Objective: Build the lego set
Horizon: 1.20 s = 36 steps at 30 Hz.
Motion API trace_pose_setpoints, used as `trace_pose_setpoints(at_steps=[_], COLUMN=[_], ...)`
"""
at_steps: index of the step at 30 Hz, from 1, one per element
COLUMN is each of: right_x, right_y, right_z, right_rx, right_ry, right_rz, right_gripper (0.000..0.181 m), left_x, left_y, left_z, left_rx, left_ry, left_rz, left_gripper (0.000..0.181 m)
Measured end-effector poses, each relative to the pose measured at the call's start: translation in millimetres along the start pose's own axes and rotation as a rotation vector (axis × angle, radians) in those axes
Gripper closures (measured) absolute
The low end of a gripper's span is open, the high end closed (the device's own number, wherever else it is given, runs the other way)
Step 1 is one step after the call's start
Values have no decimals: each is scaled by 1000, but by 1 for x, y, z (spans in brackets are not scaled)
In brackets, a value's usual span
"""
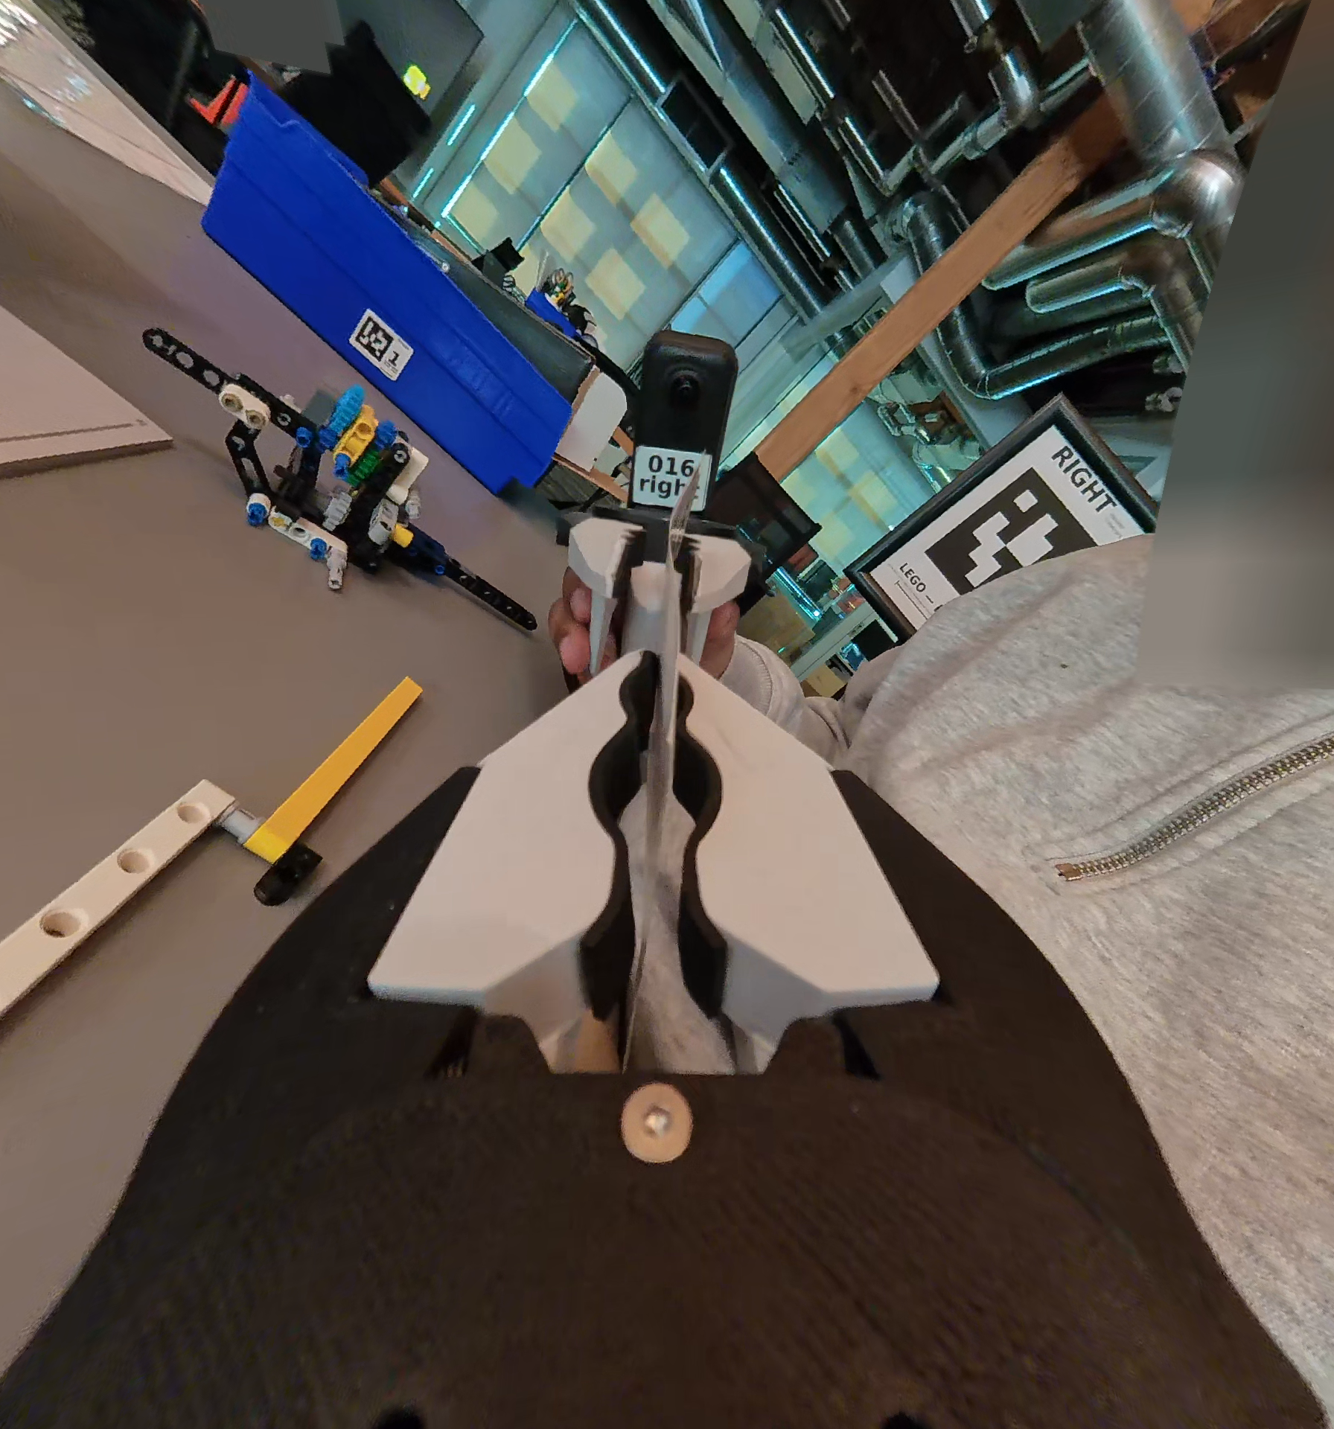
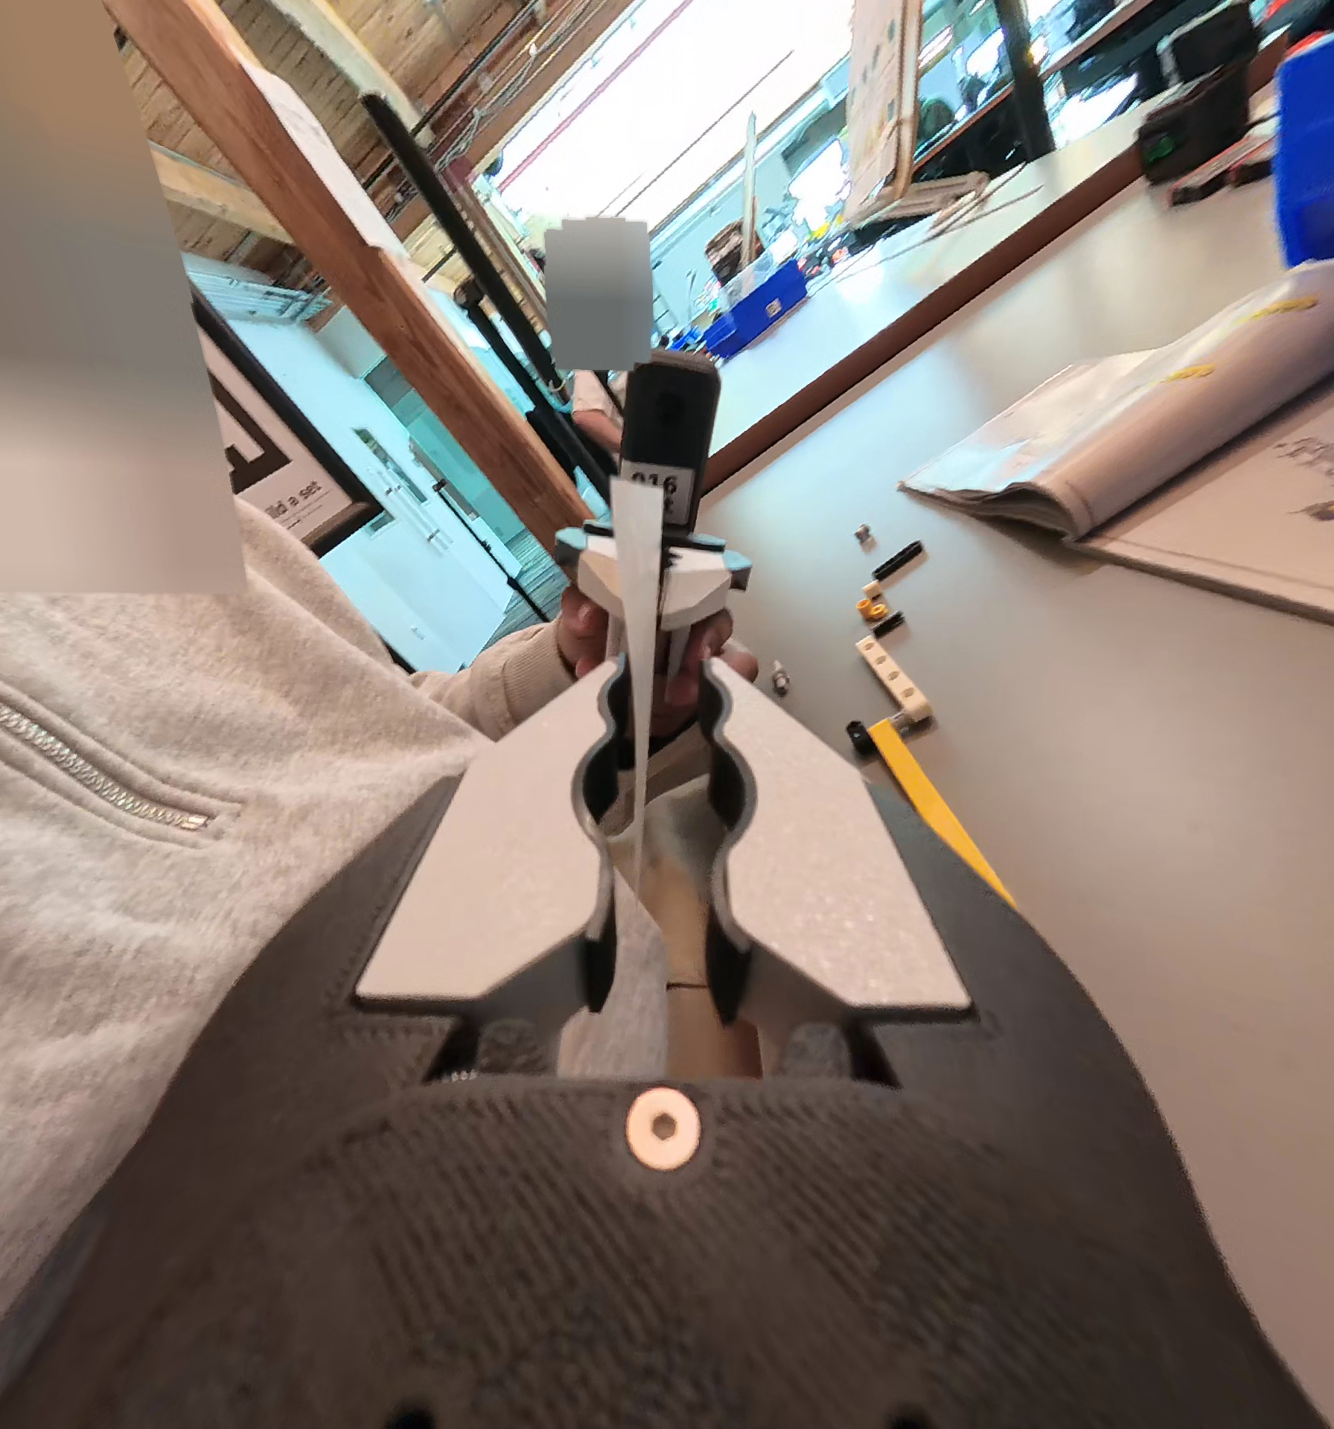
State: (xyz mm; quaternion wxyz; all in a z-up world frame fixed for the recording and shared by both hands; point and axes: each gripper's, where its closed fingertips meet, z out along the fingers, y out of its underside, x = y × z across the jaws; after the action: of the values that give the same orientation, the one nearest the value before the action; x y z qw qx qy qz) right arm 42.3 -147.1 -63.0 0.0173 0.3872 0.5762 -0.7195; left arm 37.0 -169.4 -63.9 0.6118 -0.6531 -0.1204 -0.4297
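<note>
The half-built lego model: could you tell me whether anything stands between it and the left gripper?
Nothing visible does: bare table separates the left gripper from the lego model. However, that gripper is shut on a thin white sheet reaching into the right gripper.

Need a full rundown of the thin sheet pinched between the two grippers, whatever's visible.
The thin sheet is a flat, pale strip, seemingly paper or plastic film, seen nearly edge-on in both wrist views, so its face is unreadable. It is held in the air above the grey table, spanning between the two grippers. The left gripper pinches one end, the right gripper the other; the two face each other. In the right wrist view the strip looks white and tapered. Nothing else touches it.
</note>
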Motion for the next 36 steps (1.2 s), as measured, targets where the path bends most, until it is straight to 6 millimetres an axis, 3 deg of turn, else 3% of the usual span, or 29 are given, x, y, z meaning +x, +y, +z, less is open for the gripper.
trace_pose_setpoints(at_steps=[7,11,36], right_x=[3,-1,-7], right_y=[1,2,-7], right_z=[0,1,-2], right_rx=[-6,-9,52], right_ry=[29,23,-77], right_rz=[-16,-38,90], right_gripper=[163,181,178], left_x=[0,-1,6], left_y=[10,7,5], left_z=[5,3,2], left_rx=[-50,-39,-31], left_ry=[6,2,65], left_rz=[-9,-18,-63], left_gripper=[181,181,181])
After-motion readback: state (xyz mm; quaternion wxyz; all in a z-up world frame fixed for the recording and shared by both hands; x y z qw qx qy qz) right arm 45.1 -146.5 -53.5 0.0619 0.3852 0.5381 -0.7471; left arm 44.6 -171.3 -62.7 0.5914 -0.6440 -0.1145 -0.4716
